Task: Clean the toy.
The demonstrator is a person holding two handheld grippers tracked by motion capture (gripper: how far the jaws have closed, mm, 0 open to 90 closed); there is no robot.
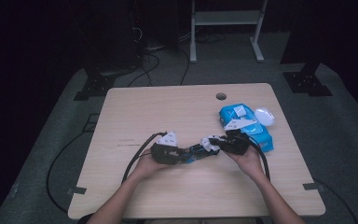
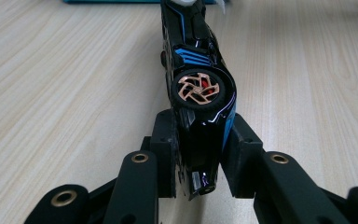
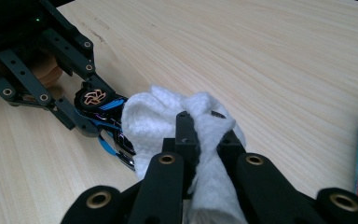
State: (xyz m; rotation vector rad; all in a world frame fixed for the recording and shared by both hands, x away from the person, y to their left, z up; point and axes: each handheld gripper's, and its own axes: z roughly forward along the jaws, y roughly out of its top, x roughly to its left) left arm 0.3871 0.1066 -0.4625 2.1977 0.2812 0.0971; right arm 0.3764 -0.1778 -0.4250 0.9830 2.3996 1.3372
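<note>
High view: one pale wood desk (image 1: 168, 107) with a round hole (image 1: 221, 96) near its far edge; grey floor, dark room, white frame legs (image 1: 226, 28) behind.
Count: one toy car, one white wipe, one blue wipes pack (image 1: 251, 128) by the desk's right edge.
Left gripper (image 2: 200, 154): jaws clamped on the black-and-blue toy car (image 2: 198, 65), mid-desk toward the near edge.
Right gripper (image 3: 205, 135): jaws pinching the white wipe (image 3: 168, 116), pressed against the car.

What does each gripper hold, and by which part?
The left gripper clamps the toy car at one end, beside a wheel. The right gripper pinches the white wipe at its bunched middle.
</note>
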